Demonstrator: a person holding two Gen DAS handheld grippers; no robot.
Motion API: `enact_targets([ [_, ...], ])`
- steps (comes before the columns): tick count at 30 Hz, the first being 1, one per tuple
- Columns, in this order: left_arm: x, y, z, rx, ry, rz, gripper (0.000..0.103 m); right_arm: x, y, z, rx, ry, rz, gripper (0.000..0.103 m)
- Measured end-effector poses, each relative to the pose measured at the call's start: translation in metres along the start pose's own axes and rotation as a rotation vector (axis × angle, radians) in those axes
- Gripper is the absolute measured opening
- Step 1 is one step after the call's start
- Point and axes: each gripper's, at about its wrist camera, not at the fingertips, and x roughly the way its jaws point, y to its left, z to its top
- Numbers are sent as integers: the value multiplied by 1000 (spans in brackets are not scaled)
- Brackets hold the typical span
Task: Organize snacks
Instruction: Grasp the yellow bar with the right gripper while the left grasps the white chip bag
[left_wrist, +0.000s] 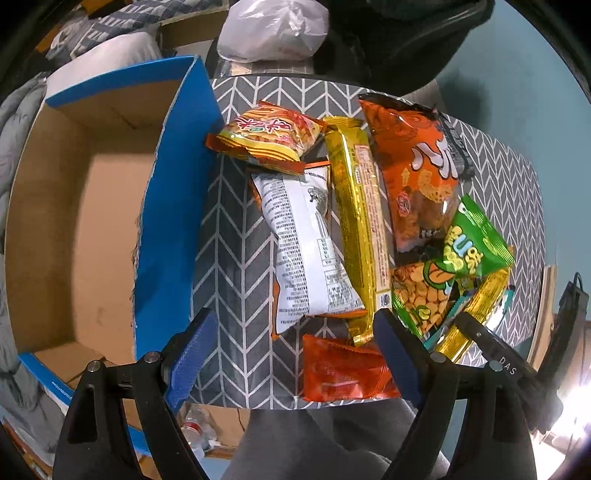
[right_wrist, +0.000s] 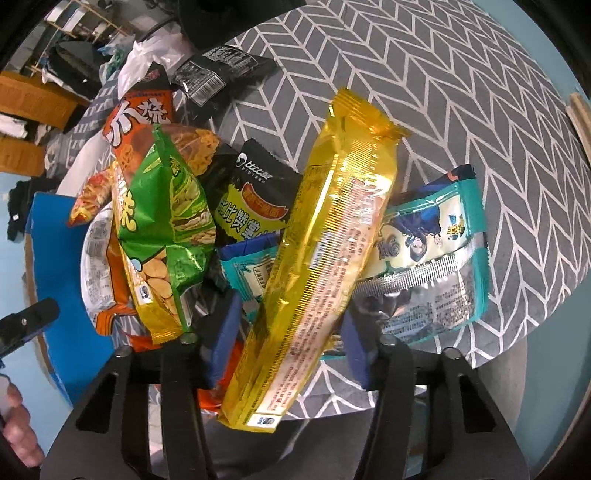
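Left gripper (left_wrist: 291, 347): jaws spread, nothing between pads, hovering over near table edge above red packet (left_wrist: 345, 371).
Right gripper (right_wrist: 286, 332): pads pinching long gold packet (right_wrist: 325, 258), held tilted above table (right_wrist: 461, 110).
Snack pile near table centre: white packet (left_wrist: 306, 243), second gold packet (left_wrist: 358, 221), orange bag (left_wrist: 417, 162), green bag (left_wrist: 472, 240), teal packet (right_wrist: 428, 251).
Blue cardboard box (left_wrist: 170, 206) touching left table edge, open top.
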Motion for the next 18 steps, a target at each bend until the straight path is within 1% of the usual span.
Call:
enact_targets([
  [2,2,1,2,-8,6,2,87,1,0,2,7,4,-3,34],
  [4,5,3,5,-17,8,4,87,-3,-6,4,16,7,12,32],
  [6,7,5,7,-29,9,8,87,-8,-5,4,-6,4,-12,30],
  [12,17,7,18,-70,29,3,87,-29,10,11,-117,-41,-57,28],
  [18,35,-1,32,-64,68,17,87,-22,28,30,-161,-42,-60,28],
])
